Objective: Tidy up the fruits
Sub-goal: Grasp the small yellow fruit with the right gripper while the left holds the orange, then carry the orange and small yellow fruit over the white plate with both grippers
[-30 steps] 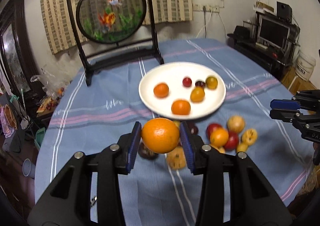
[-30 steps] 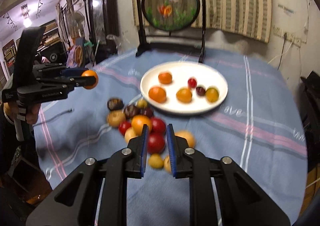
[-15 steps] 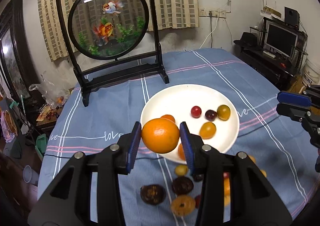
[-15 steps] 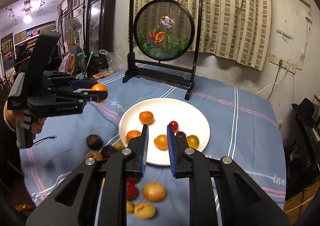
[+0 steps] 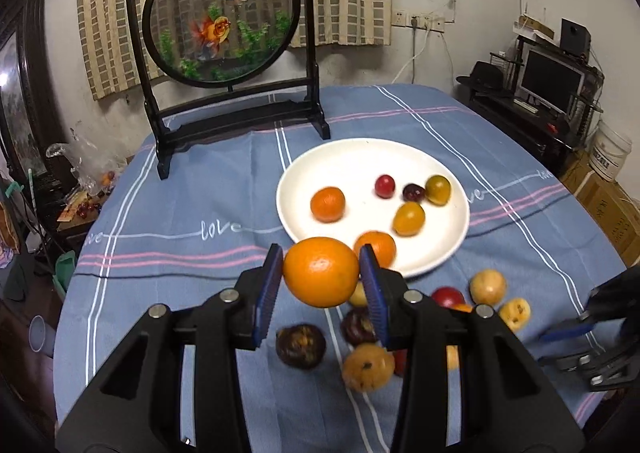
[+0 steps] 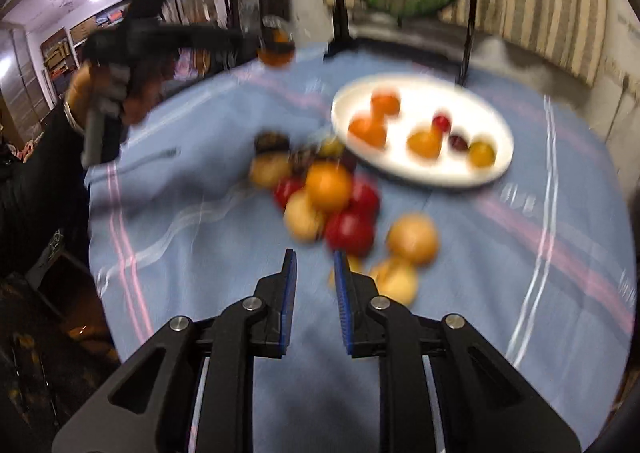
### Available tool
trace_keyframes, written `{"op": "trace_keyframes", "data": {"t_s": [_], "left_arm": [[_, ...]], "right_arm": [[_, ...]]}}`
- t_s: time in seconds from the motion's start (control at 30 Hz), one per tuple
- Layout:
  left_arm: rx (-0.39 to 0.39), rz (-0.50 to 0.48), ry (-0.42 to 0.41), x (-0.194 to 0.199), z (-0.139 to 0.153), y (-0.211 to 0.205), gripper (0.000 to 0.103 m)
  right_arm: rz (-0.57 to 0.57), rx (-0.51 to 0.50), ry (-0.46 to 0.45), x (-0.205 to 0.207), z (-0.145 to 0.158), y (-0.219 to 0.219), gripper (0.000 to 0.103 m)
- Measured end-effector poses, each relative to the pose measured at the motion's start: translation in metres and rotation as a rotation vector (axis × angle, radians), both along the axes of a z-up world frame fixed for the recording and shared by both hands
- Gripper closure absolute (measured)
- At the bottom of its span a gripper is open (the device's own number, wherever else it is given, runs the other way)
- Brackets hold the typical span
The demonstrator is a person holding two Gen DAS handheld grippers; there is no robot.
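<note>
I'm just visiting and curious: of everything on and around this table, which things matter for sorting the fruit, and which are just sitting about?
Part of the job:
- large orange clamped in the left gripper
- round white plate holding six small fruits
- loose pile of mixed fruit on the blue cloth
- right gripper, empty

Just lying about:
- round goldfish screen on its black stand
- computer monitor
- white bucket

Both grippers are matte black plastic. The left gripper (image 5: 321, 285) and the right gripper (image 6: 315, 295) each have two angular fingers with triangular cut-outs, round silver screws at the pivots, and ribbed blue pads (image 5: 267, 295) on the inner faces. In the right wrist view, a hand (image 6: 106, 93) grips a grey handle, and a black sleeve (image 6: 36, 177) covers the arm below it.
</note>
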State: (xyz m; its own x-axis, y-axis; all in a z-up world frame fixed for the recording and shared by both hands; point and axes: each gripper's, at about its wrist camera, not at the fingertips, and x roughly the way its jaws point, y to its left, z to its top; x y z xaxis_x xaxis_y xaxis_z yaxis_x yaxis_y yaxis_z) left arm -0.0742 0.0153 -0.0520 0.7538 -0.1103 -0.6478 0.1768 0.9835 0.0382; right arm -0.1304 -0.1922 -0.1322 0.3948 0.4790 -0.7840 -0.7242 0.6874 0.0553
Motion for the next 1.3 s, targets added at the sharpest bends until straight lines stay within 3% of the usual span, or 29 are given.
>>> {"op": "trace_keyframes", "data": {"t_s": [0.13,0.27,0.3,0.37,0.4,0.53,0.6,0.73,0.87,1.1,1.3], "left_arm": [[-0.005,-0.010,0.001,-0.012,-0.002,-0.001,0.063],[-0.005,-0.011,0.000,-0.019,-0.001,0.001,0.063],[-0.005,-0.010,0.000,-0.019,-0.002,0.001,0.063],[-0.006,-0.009,0.002,-0.021,-0.002,0.003,0.063],[-0.006,-0.009,0.004,-0.021,-0.003,0.004,0.063],[-0.008,-0.011,0.018,-0.021,-0.008,0.004,0.063],[-0.014,-0.013,0.025,-0.021,-0.011,0.003,0.063],[-0.018,-0.019,0.027,-0.024,-0.011,-0.001,0.063],[-0.013,-0.028,0.029,-0.029,-0.012,-0.004,0.063],[-0.023,-0.036,0.005,-0.025,-0.001,-0.010,0.063],[-0.019,-0.034,-0.011,0.016,0.014,-0.023,0.063]], "right_arm": [[-0.062,-0.037,0.053,0.004,-0.030,0.002,0.084],[-0.118,-0.029,0.068,0.023,-0.041,0.008,0.081],[-0.121,-0.018,0.071,0.025,-0.042,0.008,0.078],[-0.115,0.023,0.069,0.026,-0.041,0.010,0.051],[-0.125,0.029,0.055,0.025,-0.039,0.011,0.050],[-0.132,-0.016,0.012,0.026,-0.039,0.018,0.050],[-0.134,-0.030,0.003,0.027,-0.038,0.020,0.055],[-0.119,-0.057,-0.004,0.031,-0.040,0.025,0.074],[-0.126,-0.035,-0.031,0.027,-0.034,0.017,0.075],[-0.147,0.069,-0.117,0.027,0.022,-0.005,0.075],[-0.175,0.146,-0.201,0.072,0.073,-0.009,0.074]]}}
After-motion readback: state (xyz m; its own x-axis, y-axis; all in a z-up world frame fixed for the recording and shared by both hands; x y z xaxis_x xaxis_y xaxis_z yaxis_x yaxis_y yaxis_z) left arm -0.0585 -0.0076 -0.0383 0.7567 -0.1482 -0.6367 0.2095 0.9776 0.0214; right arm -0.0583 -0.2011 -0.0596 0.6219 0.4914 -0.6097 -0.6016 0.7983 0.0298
